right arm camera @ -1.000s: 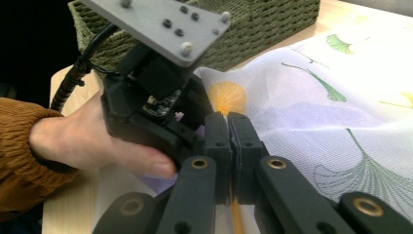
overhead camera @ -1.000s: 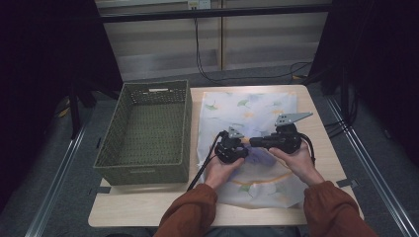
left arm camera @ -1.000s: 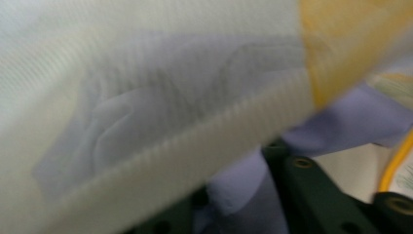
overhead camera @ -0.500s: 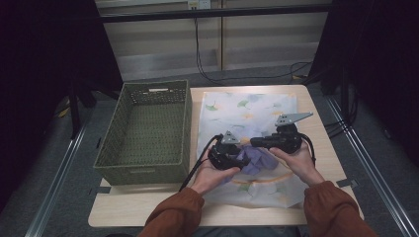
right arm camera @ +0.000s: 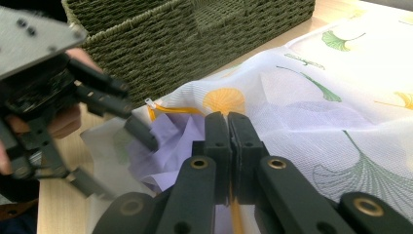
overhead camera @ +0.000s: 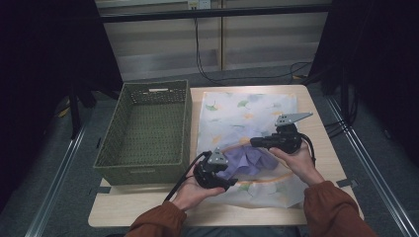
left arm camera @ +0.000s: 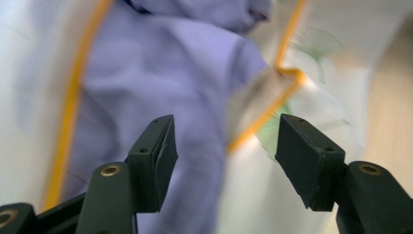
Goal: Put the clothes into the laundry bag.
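A white mesh bag (overhead camera: 247, 111) printed with ginkgo leaves lies flat on the table, its orange zipper open near the front. A lavender cloth (overhead camera: 247, 160) sits in the opening, bunched up. My right gripper (overhead camera: 253, 143) is shut on the bag's zipper edge (right arm camera: 234, 214) and holds it up a little. My left gripper (overhead camera: 231, 183) hovers at the front left of the bag mouth. Its jaws have just been opening, and nothing is pinched between them (left arm camera: 224, 146); the lavender cloth (left arm camera: 185, 73) and the zipper edge lie beyond them. The right gripper view shows my left gripper (right arm camera: 124, 114), blurred.
A green woven basket (overhead camera: 148, 128) stands empty to the left of the bag, close to its edge (right arm camera: 195, 39). The wooden table (overhead camera: 321, 148) shows a bare strip to the right of the bag and along the front. Cables hang behind the table.
My left gripper has pulled back from the middle of the bag toward the front left, and its jaws have opened off the lavender cloth. The right gripper has kept still.
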The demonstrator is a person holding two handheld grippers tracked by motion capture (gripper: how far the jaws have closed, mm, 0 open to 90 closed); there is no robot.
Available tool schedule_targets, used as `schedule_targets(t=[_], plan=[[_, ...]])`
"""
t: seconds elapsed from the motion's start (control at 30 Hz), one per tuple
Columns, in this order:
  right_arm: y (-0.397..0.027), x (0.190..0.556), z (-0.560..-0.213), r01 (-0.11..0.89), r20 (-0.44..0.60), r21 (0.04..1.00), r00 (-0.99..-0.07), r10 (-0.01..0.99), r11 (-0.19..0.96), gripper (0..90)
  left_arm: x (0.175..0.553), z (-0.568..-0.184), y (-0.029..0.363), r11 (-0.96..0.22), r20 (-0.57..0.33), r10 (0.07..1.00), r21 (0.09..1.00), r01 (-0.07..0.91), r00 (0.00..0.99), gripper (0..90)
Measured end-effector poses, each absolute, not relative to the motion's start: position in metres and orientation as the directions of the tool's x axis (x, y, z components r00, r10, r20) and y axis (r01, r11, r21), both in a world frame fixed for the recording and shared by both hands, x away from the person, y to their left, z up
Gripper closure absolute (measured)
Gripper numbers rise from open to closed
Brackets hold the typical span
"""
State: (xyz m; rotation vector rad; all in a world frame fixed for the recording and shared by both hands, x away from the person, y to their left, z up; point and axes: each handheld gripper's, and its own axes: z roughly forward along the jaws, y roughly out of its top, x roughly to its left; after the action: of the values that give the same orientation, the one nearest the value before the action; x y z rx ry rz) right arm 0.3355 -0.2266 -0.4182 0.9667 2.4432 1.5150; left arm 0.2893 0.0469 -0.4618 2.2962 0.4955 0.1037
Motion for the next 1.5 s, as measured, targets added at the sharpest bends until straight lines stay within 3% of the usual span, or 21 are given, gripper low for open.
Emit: schedule_targets(t=[0.13,0.27,0.4,0.63,0.77,0.83,0.87,0.93,0.97,1.5], plan=[[-0.226,0.335,-0.418,0.459,0.233,0.837,-0.792,0.564,0.298,88.1,0.279,-0.467,0.055,-0.637,-0.043,0.404,0.704,0.315,0.914,32.0],[-0.226,0.335,-0.419,0.461,0.236,0.836,-0.792,0.563,0.299,88.1,0.28,-0.478,0.061,-0.629,-0.065,0.429,0.694,0.35,0.901,32.8],[-0.225,0.335,-0.419,0.459,0.232,0.835,-0.795,0.561,0.305,88.1,0.284,-0.484,0.06,-0.669,-0.014,0.423,0.669,0.323,0.906,34.0],[-0.223,0.335,-0.419,0.459,0.235,0.833,-0.799,0.554,0.308,88.1,0.288,-0.494,0.057,-0.665,-0.007,0.465,0.657,0.354,0.885,35.7],[-0.223,0.335,-0.419,0.456,0.232,0.834,-0.8,0.553,0.31,88.0,0.292,-0.491,0.059,-0.677,0.01,0.471,0.645,0.354,0.882,61.2],[-0.223,0.335,-0.419,0.454,0.231,0.835,-0.802,0.551,0.311,87.9,0.292,-0.492,0.058,-0.658,0.007,0.495,0.657,0.369,0.869,66.1],[-0.222,0.335,-0.419,0.455,0.232,0.834,-0.803,0.55,0.312,87.9,0.292,-0.491,0.058,-0.658,0.023,0.491,0.665,0.354,0.871,78.7],[-0.222,0.335,-0.419,0.456,0.233,0.833,-0.803,0.549,0.312,87.9,0.293,-0.49,0.056,-0.68,0.038,0.482,0.647,0.346,0.876,80.6],[-0.222,0.335,-0.419,0.457,0.234,0.833,-0.802,0.549,0.312,87.9,0.295,-0.487,0.054,-0.687,0.032,0.473,0.639,0.345,0.881,86.1],[-0.22,0.335,-0.418,0.454,0.234,0.833,-0.806,0.544,0.315,88.0,0.31,-0.468,0.023,-0.656,-0.008,0.428,0.685,0.317,0.904,87.3]])
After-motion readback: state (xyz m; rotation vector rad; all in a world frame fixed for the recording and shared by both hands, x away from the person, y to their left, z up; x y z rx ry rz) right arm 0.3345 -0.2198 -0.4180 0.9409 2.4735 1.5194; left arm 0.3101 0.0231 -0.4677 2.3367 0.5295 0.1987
